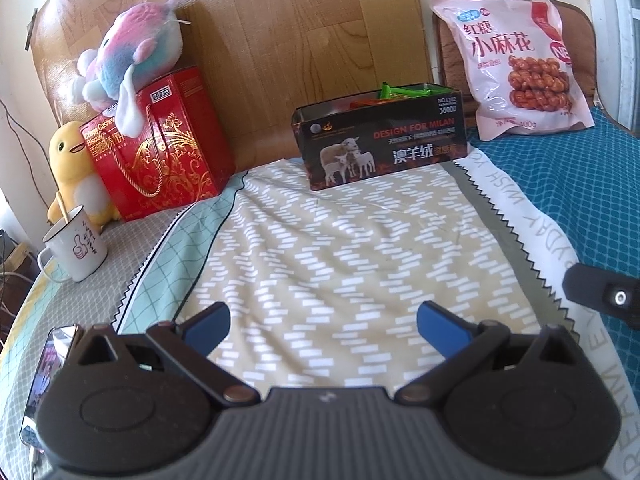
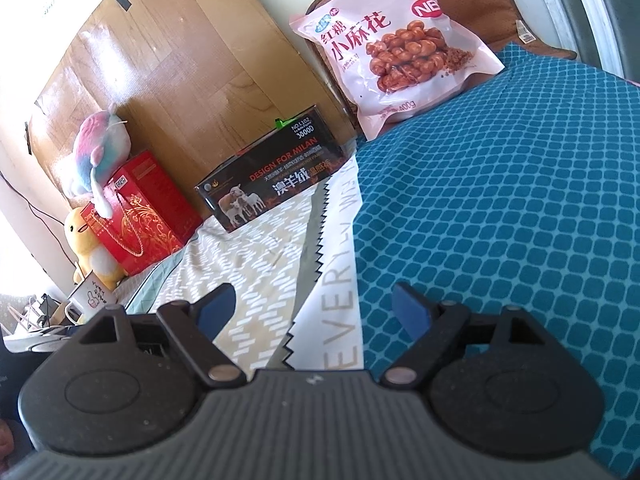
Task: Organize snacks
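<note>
A black open-topped box printed with sheep stands at the far end of the patterned cloth, with green and orange snack packets showing above its rim. A large pink snack bag leans upright at the back right. My left gripper hovers open over the cloth, well short of the box, nothing between its blue pads. In the right wrist view the box and pink bag lie far ahead, and my right gripper stands open and empty over the cloth's edge. Its tip shows at the left view's right edge.
A red gift box with a pastel plush toy on top stands at the back left, beside a yellow duck plush and a white mug. A phone lies at the near left. A teal mat covers the right side.
</note>
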